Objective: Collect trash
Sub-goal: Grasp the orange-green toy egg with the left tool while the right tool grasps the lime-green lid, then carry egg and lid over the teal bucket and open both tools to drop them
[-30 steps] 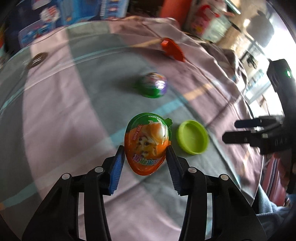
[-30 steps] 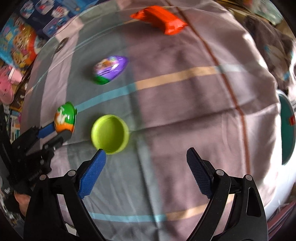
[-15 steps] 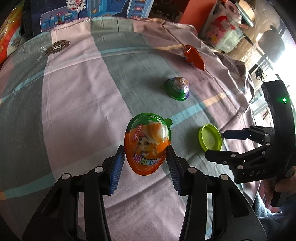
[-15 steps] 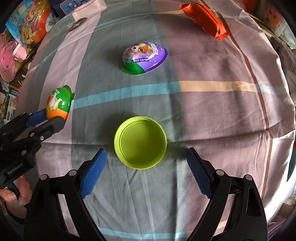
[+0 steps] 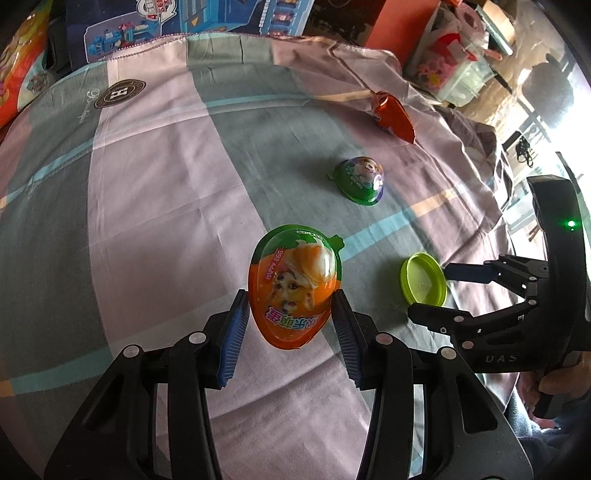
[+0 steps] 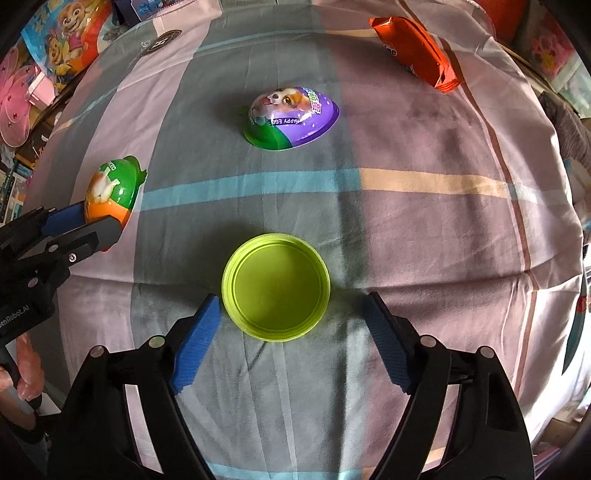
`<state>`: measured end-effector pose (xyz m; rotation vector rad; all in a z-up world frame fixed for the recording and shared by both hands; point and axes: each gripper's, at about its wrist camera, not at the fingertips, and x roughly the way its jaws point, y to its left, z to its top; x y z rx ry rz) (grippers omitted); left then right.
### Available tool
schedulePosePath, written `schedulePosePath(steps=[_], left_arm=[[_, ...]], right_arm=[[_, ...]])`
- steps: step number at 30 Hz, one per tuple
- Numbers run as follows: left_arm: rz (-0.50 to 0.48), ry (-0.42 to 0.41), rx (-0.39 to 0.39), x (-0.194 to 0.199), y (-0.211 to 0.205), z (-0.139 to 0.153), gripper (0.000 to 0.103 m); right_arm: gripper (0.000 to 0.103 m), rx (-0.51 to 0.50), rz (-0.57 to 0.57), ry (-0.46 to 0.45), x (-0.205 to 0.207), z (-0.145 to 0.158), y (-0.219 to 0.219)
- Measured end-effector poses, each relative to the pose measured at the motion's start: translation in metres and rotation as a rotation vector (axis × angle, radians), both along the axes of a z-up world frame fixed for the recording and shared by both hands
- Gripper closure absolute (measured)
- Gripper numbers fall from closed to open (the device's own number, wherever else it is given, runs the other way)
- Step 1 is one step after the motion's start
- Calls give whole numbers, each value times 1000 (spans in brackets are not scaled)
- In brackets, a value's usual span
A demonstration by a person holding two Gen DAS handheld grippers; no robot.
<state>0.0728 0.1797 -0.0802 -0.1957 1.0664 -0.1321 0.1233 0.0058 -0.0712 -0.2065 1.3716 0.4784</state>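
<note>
My left gripper (image 5: 290,321) is shut on an orange and green egg-shaped toy shell (image 5: 295,286), held above the cloth; the same shell (image 6: 110,194) shows at the left of the right wrist view. A lime green round lid (image 6: 276,288) lies open side up on the checked cloth. My right gripper (image 6: 290,326) straddles the lid's near side with its jaws closing, and the blue pads stand apart from the rim. From the left wrist view that lid (image 5: 423,283) sits at the right gripper's (image 5: 439,291) tips.
A purple and green egg shell half (image 6: 291,118) lies further back on the cloth (image 6: 424,221). An orange snack wrapper (image 6: 415,50) lies near the far right edge. Toy boxes (image 5: 192,22) and bags crowd the space beyond the cloth.
My right gripper has come down over the green lid, which now lies between its jaws, and the jaws have narrowed a little. The left gripper swung slightly, still holding the orange egg shell.
</note>
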Motion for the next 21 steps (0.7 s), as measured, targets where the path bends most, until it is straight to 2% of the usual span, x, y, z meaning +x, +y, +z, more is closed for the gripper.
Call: schedulePosePath(steps=[4,7,21], left_arm=[[1,2,-1,0,0,0,56],[1,7,4,0,-2,-1,56],[-5,11,20,4,-18,2,56]], right_arm=[[31,-16,8,-22,-4,1,-1],[50,-21,30,-67,-10,4,1],[51,59,-17,-49,-9,15,-28]])
